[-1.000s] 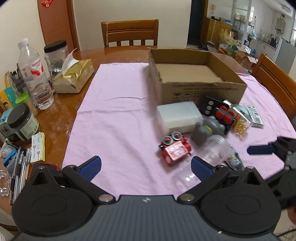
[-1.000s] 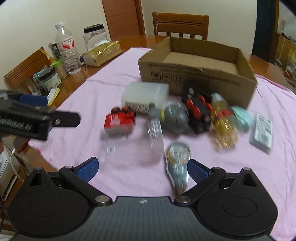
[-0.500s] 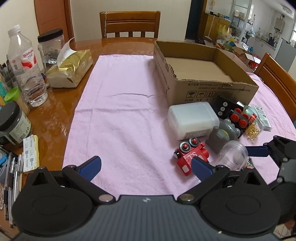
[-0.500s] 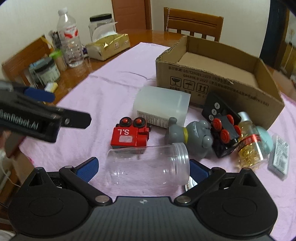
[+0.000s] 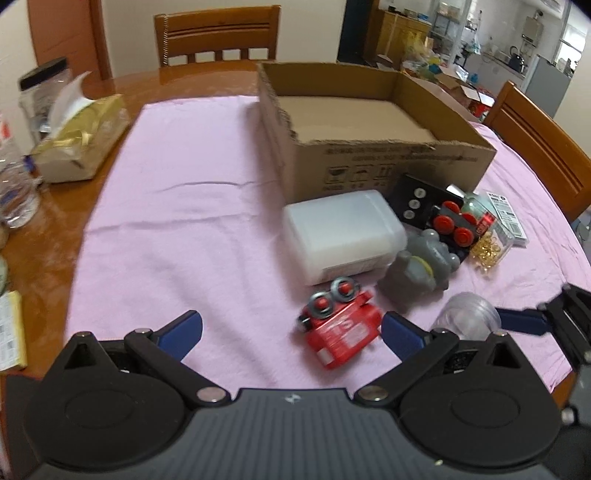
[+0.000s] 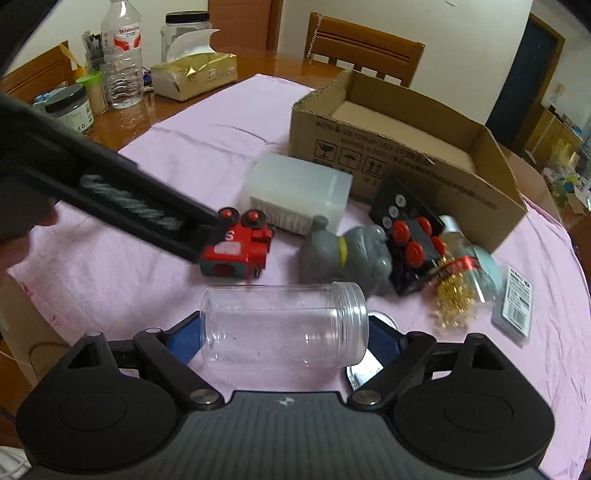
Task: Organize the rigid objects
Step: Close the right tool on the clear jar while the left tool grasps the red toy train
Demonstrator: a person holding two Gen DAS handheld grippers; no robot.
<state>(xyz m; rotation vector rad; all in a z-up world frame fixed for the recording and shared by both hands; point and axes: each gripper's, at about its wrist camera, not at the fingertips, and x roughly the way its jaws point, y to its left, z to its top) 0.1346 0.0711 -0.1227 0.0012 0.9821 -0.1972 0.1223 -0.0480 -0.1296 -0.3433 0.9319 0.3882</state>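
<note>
A clear plastic jar lies on its side between my right gripper's blue pads, which sit at its two ends; the jaws are wide and I cannot tell if they press it. It also shows in the left wrist view. My left gripper is open, its right pad beside a red toy train, which also shows in the right wrist view. An open cardboard box stands behind a white plastic container, a grey toy and a black toy train.
A pink cloth covers the wooden table. A gold tissue box, a water bottle and jars stand on the left. A bottle of gold beads and a barcoded card lie on the right. Chairs surround the table.
My left gripper moved forward and right, up to the red train. My right gripper closed in on the clear jar, which now lies between its pads.
</note>
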